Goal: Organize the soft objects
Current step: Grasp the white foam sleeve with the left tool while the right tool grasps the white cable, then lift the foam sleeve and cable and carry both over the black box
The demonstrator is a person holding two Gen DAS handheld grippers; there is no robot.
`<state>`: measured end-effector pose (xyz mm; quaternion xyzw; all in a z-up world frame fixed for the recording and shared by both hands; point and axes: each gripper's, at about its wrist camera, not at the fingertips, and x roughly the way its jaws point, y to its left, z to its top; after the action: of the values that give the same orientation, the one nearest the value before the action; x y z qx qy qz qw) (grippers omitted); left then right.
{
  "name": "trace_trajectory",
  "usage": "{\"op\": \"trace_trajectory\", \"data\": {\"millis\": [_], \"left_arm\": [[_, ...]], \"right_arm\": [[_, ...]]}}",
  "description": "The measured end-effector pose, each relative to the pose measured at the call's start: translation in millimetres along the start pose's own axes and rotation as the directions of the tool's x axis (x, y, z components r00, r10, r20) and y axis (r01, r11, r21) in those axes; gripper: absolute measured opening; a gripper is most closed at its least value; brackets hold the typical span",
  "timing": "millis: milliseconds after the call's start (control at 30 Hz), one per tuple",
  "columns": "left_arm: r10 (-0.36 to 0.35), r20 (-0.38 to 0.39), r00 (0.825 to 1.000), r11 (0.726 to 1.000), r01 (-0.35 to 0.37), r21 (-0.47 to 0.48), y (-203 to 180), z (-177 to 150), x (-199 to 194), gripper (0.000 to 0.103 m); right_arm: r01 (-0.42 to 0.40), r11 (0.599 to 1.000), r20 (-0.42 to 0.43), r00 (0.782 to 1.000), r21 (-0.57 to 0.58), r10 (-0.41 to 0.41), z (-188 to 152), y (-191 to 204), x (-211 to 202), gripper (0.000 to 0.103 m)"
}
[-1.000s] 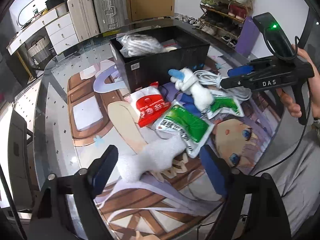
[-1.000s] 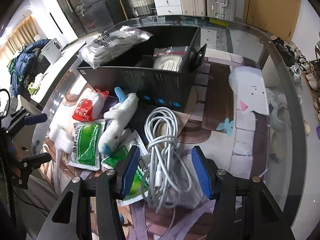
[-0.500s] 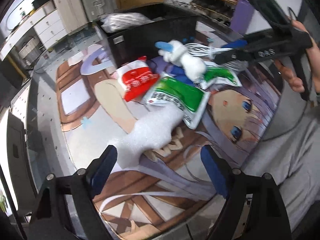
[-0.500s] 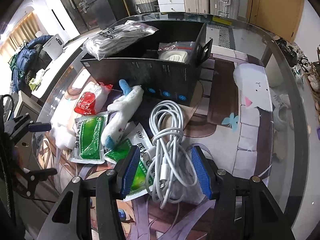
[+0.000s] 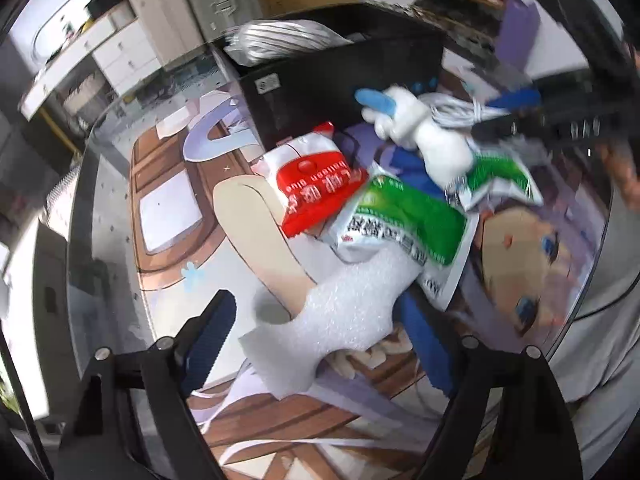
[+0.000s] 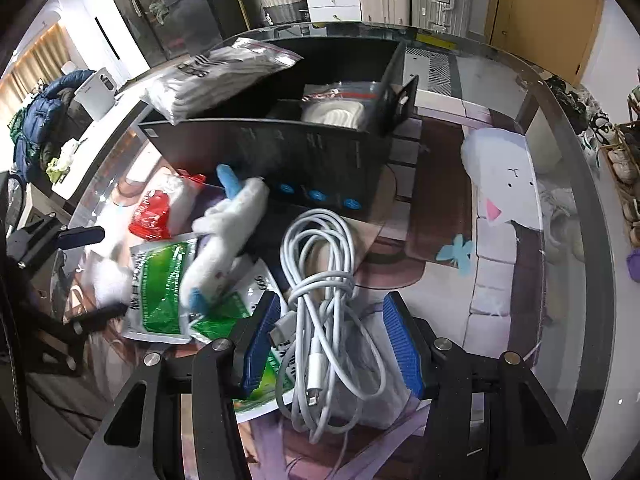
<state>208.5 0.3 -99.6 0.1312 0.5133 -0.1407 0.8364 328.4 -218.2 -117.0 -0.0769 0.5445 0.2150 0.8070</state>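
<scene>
- White foam sheet lies between the left gripper fingers, wide apart, gripping nothing, apparently placed for pickup.
- Right gripper straddles the white cable, spread, nothing clamped.

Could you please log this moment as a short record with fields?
left gripper: open, straddling the white foam sheet
right gripper: open, straddling the white cable bundle
black box: holds a bagged white item; a bag of white fabric rests on its rim
loose on mat: red pouch, green pouch, white plush toy
</scene>
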Motion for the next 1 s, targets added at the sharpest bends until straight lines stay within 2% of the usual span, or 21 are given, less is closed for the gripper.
{"op": "trace_trajectory", "data": {"millis": [67,100,133,167,200,267,467,500,567,633,867,933,1000], "left_arm": [[0.003,0.007,1.0,1.0,-0.002,-0.03,5,2,-2,0.065],[-0.003,0.006,1.0,0.999,0.003,-0.04,7,2,-3,0.061],[-0.009,0.002,1.0,0.999,0.009,-0.048,8,3,-3,0.049],[-0.023,-0.006,1.0,0.997,0.022,-0.068,12,2,-4,0.043],[-0.041,-0.007,0.999,0.995,0.04,-0.089,15,2,-5,0.042],[-0.068,0.0,0.998,0.99,0.067,-0.123,19,1,-8,0.041],[-0.057,-0.005,0.998,0.99,0.056,-0.13,12,-2,-8,0.042],[-0.047,-0.006,0.999,0.991,0.046,-0.129,11,-2,-7,0.044],[-0.038,-0.013,0.999,0.992,0.036,-0.117,8,-2,-6,0.057],[-0.044,-0.021,0.999,0.994,0.042,-0.1,4,-3,-5,0.061],[-0.069,-0.032,0.997,0.996,0.066,-0.063,-9,-7,-5,0.061],[-0.119,-0.035,0.992,0.992,0.117,-0.052,-14,-7,-7,0.061],[-0.127,-0.024,0.992,0.99,0.126,-0.057,-15,-6,-11,0.061]], "right_arm": [[-0.009,1.0,-0.011,1.0,0.003,0.009,0,-2,2,0.054],[-0.011,1.0,-0.02,1.0,-0.001,0.01,-1,-1,2,0.047],[-0.006,1.0,-0.026,1.0,-0.006,0.006,-2,-1,0,0.041],[0.003,1.0,-0.025,1.0,-0.012,-0.003,-4,0,-5,0.032],[0.005,1.0,-0.027,1.0,-0.019,-0.005,-6,2,-8,0.029],[0.001,0.999,-0.026,1.0,-0.036,-0.002,-9,5,-16,0.027],[-0.02,0.999,-0.039,0.999,-0.045,0.018,-16,14,-18,0.027],[-0.01,0.999,-0.037,0.999,-0.052,0.008,-16,16,-17,0.027],[-0.002,0.998,-0.035,0.999,-0.061,0.0,-16,17,-14,0.029],[-0.004,0.998,-0.044,0.999,-0.061,0.001,-16,17,-10,0.03],[-0.035,0.998,-0.066,0.997,-0.057,0.032,-21,18,-12,0.031],[-0.046,0.997,-0.065,0.997,-0.061,0.042,-23,20,-14,0.031],[-0.042,0.997,-0.054,0.998,-0.059,0.039,-22,21,-16,0.031]]}}
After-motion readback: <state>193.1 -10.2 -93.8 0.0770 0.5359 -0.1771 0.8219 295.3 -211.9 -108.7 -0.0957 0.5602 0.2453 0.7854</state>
